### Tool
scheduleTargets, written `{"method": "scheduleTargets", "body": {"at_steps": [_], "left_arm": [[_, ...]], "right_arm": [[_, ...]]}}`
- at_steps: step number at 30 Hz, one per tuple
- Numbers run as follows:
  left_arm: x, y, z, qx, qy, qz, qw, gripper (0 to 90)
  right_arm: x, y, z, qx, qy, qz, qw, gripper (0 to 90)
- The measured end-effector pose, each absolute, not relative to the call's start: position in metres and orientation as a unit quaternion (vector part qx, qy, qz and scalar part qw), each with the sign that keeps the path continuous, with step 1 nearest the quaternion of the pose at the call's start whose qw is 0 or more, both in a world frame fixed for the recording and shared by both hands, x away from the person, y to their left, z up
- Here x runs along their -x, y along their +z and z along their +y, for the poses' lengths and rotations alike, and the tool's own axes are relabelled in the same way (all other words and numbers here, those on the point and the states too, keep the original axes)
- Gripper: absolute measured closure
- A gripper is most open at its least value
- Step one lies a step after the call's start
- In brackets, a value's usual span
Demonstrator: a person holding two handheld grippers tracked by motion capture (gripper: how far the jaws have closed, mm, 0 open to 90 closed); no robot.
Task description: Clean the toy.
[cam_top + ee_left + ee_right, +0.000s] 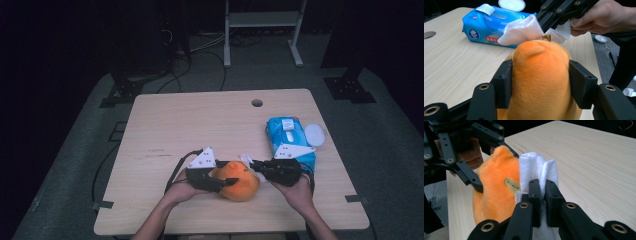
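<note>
you had the wooden table point(165, 120) as your ground, and everything else sat relative to the orange plush toy point(239, 182) near its front edge. behind and to the right of the toy lay the blue wipes pack point(287, 137) with its lid flipped open, and a white round lid point(314, 134) lay just beside the pack's far side. your left gripper point(220, 184) was closed around the toy, one jaw pressed into each flank, so the plush bulged between them. your right gripper point(542, 192) was clamped nearly shut on a folded white wipe point(537, 170), which stood up between its jaws and touched the toy's top by the small gold tag point(512, 186).

the biggest risk, as i judged it, was the toy itself: the plush was soft and squashed, so a hard rub from the wipe could have pushed it out of the left jaws or rolled it on the table. next, the wipe was held by a narrow pinch low down, and its loose upper fold could have bent over or dragged free under friction. smallest, the tag could have snagged the wipe, and the two grippers were close enough to knock together
</note>
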State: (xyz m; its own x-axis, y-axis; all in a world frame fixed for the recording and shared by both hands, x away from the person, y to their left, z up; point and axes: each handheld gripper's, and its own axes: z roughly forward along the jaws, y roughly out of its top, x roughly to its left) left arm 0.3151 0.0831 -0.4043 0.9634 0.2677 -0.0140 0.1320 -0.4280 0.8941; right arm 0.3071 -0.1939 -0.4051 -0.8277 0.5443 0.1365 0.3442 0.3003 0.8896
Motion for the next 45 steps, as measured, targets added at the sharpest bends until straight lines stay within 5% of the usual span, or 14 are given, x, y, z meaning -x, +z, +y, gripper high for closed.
{"method": "scheduleTargets", "body": {"at_steps": [15,23,28,29,33,39,45], "left_arm": [[-0.314,-0.410,0.070,-0.837,0.067,0.153,0.522,36.4],[-0.320,-0.412,0.071,-0.833,0.049,0.156,0.529,13.2],[-0.320,-0.415,0.071,-0.833,0.033,0.145,0.533,18.5],[-0.319,-0.414,0.072,-0.834,0.034,0.141,0.532,28.1],[-0.316,-0.415,0.068,-0.834,0.046,0.151,0.528,36.6],[-0.306,-0.412,0.054,-0.834,0.072,0.159,0.524,34.9],[-0.310,-0.411,0.058,-0.835,0.062,0.151,0.525,19.3]], "right_arm": [[-0.294,-0.386,-0.175,-0.239,0.542,0.799,0.103,83.6],[-0.292,-0.405,-0.191,-0.261,0.533,0.800,0.090,83.8],[-0.291,-0.407,-0.198,-0.270,0.525,0.802,0.094,83.8],[-0.291,-0.408,-0.199,-0.269,0.525,0.802,0.093,83.8],[-0.289,-0.403,-0.199,-0.268,0.524,0.802,0.101,83.7],[-0.283,-0.382,-0.186,-0.238,0.537,0.800,0.124,83.7],[-0.286,-0.397,-0.190,-0.257,0.529,0.801,0.112,84.0]]}}
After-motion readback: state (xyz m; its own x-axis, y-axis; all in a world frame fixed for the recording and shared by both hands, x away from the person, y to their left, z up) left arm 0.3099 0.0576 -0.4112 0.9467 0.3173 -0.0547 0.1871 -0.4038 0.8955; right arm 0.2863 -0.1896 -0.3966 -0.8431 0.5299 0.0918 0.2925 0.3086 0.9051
